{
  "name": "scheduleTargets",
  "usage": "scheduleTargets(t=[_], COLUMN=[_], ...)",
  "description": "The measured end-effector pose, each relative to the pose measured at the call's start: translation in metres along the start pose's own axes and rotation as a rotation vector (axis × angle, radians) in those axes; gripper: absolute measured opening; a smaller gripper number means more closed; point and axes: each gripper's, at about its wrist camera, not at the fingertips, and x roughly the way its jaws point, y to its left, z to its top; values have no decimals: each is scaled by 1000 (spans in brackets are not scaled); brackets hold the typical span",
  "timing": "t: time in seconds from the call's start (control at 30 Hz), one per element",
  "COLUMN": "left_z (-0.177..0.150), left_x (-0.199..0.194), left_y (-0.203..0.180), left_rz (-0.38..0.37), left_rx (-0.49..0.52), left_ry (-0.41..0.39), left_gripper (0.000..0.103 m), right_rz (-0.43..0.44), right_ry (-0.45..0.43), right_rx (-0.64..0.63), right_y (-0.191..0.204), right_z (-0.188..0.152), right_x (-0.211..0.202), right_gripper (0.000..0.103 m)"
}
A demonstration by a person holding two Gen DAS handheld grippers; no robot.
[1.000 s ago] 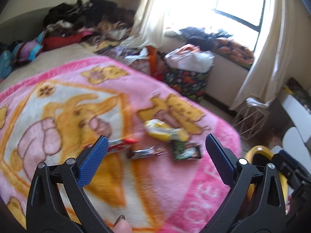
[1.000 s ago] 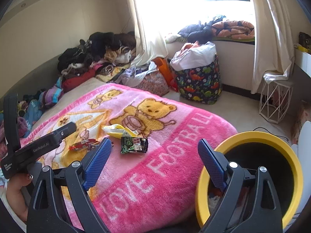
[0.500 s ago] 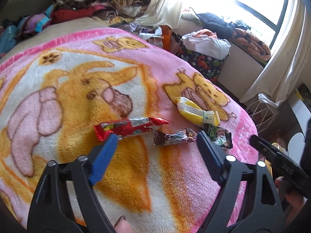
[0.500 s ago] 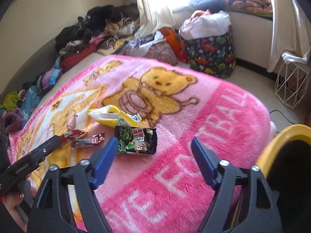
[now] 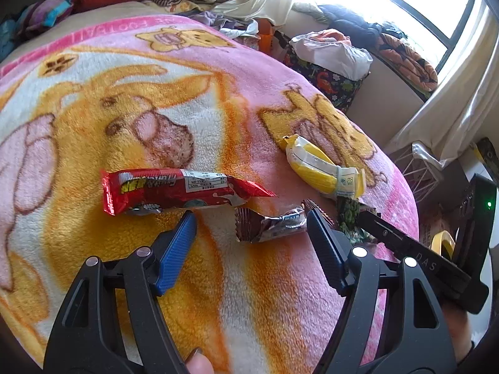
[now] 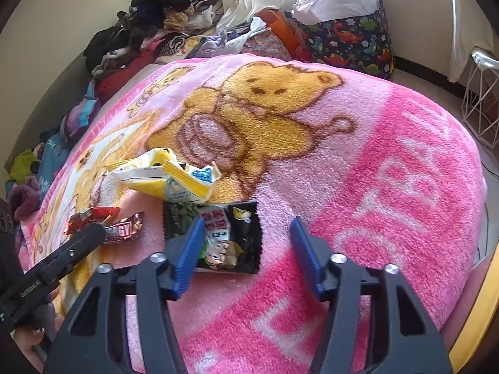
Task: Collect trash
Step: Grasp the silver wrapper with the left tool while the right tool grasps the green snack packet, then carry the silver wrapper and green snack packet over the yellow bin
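Several wrappers lie on the pink cartoon blanket [image 5: 124,99]. In the left wrist view, a red wrapper [image 5: 174,190], a small brown bar wrapper [image 5: 268,224] and a yellow-white packet [image 5: 324,171] lie ahead. My left gripper [image 5: 251,218] is open, its fingers straddling the brown wrapper just above the blanket. In the right wrist view, a black-green snack packet [image 6: 230,237] lies under my open right gripper [image 6: 248,224], whose left finger overlaps it. The yellow packet [image 6: 165,174] and brown wrapper [image 6: 124,227] lie to the left.
A yellow-rimmed bin [image 6: 486,311] stands at the bed's right edge. A dinosaur-print bag [image 6: 349,40], a white wire basket [image 6: 480,99] and piles of clothes [image 6: 149,31] surround the bed. The pink blanket [image 6: 389,171] spreads to the right.
Both grippers have moved forward and down toward the wrappers. The left now straddles the brown wrapper; the right hovers over the black-green packet. Both stay open.
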Motion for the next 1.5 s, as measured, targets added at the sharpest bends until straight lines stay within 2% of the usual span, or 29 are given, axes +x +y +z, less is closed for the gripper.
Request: scheduleTargets(t=[0.03,0.07,0.1,0.13,0.2,0.47,0.57,0.83,1.2,1.5], left_z=[0,1,1,0,0,-2,-5,-10,-8,-7], left_x=[1,2,3,4,4,0,-2,-12,-37,-56], left_y=[0,-1,-1,-2,-3,-12,-21,-26,-36,-59], left_rz=[2,4,5,6,15,-9,-17,-31,-54,-86], left_rx=[-3,-5,-8,-10,-3,39,69,76,95,136], left_ry=[1,3,3,4,5,0,0,-5,-49,-86], left_gripper=[61,60,59,58,48,20,20,19,18,18], right_rz=[24,36,35,39,42,27,4,-41,-43,-49], right_ry=[10,19,19,20,18,-25,-38,-88,-138,-206], right_rx=[2,2,-4,-11,-17,-23,-14,-5,23,56], right_y=[1,3,4,5,7,10,11,4,-3,-12], right_z=[-1,-1,-3,-5,-8,-19,-22,-36,-46,-49], right_x=[1,2,2,1,-3,-27,-37,-70,-103,-137], right_gripper=[31,30,25,15,7,6,6,6,6,6])
